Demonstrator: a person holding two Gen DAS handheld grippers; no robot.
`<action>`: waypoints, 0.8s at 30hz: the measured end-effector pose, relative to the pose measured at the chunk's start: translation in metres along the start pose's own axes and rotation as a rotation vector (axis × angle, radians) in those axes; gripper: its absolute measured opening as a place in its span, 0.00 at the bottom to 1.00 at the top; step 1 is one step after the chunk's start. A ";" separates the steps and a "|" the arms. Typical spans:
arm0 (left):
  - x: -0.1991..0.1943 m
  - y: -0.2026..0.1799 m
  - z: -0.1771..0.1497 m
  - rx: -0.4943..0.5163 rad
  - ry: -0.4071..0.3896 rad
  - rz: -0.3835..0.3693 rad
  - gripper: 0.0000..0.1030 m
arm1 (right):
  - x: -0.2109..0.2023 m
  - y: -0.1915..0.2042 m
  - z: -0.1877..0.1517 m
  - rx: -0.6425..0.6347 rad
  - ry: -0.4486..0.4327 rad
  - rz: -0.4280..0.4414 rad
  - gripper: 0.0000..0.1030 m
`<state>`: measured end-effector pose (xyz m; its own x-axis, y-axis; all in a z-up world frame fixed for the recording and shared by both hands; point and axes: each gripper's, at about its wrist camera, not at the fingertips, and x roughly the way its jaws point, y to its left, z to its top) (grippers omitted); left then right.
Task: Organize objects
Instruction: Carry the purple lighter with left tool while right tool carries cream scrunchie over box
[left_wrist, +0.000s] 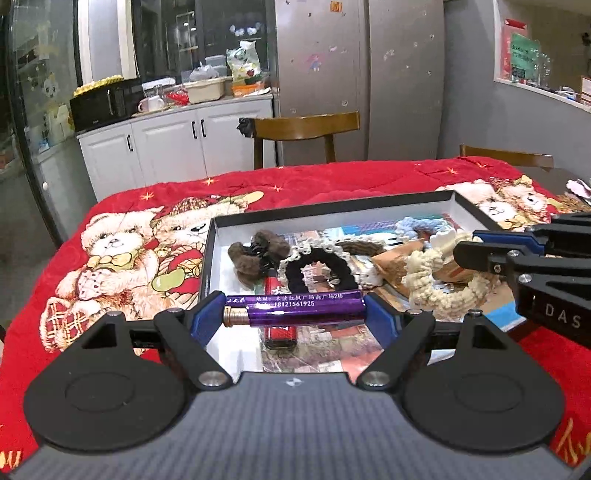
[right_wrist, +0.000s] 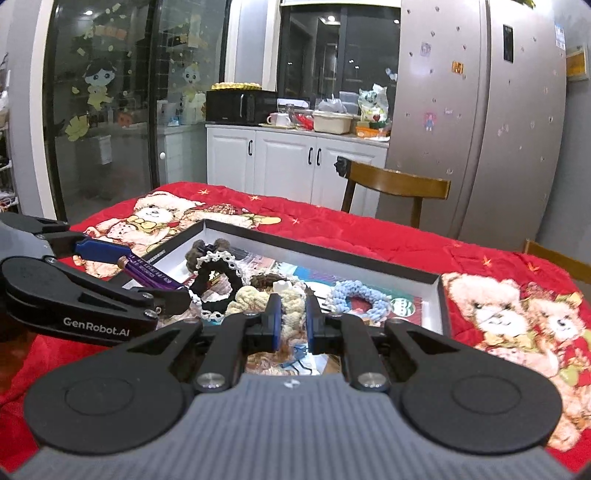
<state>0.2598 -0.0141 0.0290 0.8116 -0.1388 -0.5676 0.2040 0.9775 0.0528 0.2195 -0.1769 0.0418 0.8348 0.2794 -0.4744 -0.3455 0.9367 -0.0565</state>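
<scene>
My left gripper (left_wrist: 295, 314) is shut on a purple lighter (left_wrist: 295, 308), held crosswise by its ends above the near left of the black box (left_wrist: 332, 210). The lighter also shows in the right wrist view (right_wrist: 151, 275). My right gripper (right_wrist: 291, 321) is shut on a cream knitted scrunchie (right_wrist: 290, 299), which also shows in the left wrist view (left_wrist: 439, 284). Inside the box lie a red lighter (left_wrist: 279, 332), a black scrunchie with white lace trim (left_wrist: 321, 267), a brown fuzzy hair clip (left_wrist: 255, 254) and a light blue scrunchie (right_wrist: 358, 299).
The box sits on a red teddy-bear quilt (left_wrist: 147, 258) over the table. Printed cards and paper line the box floor (right_wrist: 402, 306). A wooden chair (left_wrist: 306, 129) stands behind the table, with white cabinets (left_wrist: 177, 144) and a fridge (left_wrist: 362, 74) beyond.
</scene>
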 end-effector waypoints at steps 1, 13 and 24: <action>0.004 0.000 0.000 -0.002 0.002 0.001 0.82 | 0.004 -0.001 -0.001 0.007 0.008 0.004 0.15; 0.032 -0.006 -0.005 0.048 0.032 0.024 0.82 | 0.025 -0.006 -0.010 0.021 0.056 -0.002 0.16; 0.043 -0.008 -0.012 0.073 0.065 0.026 0.82 | 0.032 -0.005 -0.015 -0.003 0.090 0.005 0.18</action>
<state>0.2864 -0.0260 -0.0057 0.7804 -0.1006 -0.6171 0.2245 0.9663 0.1263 0.2413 -0.1756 0.0136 0.7912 0.2635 -0.5519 -0.3506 0.9348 -0.0562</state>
